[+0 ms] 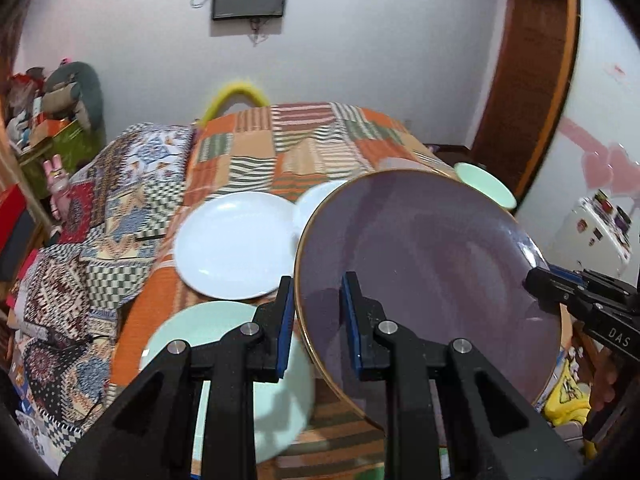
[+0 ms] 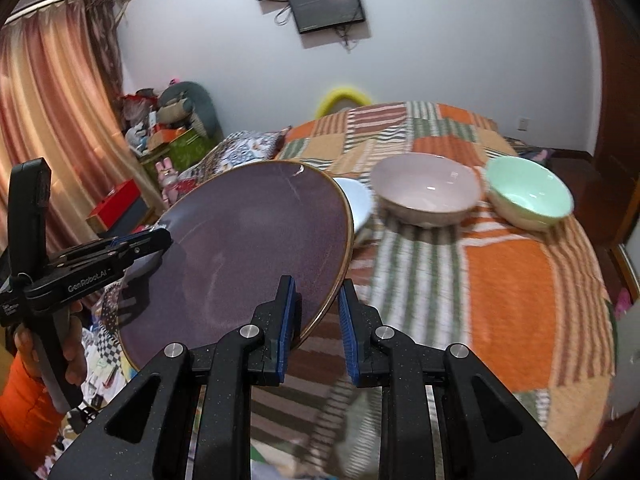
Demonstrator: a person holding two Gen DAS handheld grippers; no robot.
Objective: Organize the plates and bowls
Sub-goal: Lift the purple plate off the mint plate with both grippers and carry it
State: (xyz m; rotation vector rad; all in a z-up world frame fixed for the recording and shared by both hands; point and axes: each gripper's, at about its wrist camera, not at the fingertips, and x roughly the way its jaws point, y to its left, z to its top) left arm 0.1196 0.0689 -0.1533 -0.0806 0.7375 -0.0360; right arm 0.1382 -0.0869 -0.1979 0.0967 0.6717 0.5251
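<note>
A large purple plate with a gold rim point(image 1: 432, 264) point(image 2: 248, 248) is held in the air above the bed between both grippers. My left gripper point(image 1: 316, 320) straddles its near left rim; my right gripper point(image 2: 316, 312) straddles the opposite rim. Both pairs of jaws are narrow around the edge. Below lie a white plate point(image 1: 236, 244), a mint plate point(image 1: 240, 364) and a white bowl point(image 1: 316, 204) point(image 2: 358, 204). A pink bowl point(image 2: 426, 190) and a mint bowl point(image 2: 528, 192) point(image 1: 486, 184) stand further off.
The dishes rest on a bed with an orange, green and striped patchwork cover point(image 2: 500, 288). A patterned quilt point(image 1: 100, 240) lies to the left. Curtains point(image 2: 52, 120) and clutter point(image 2: 168, 120) stand beyond. The right gripper's body point(image 1: 588, 304) shows in the left view.
</note>
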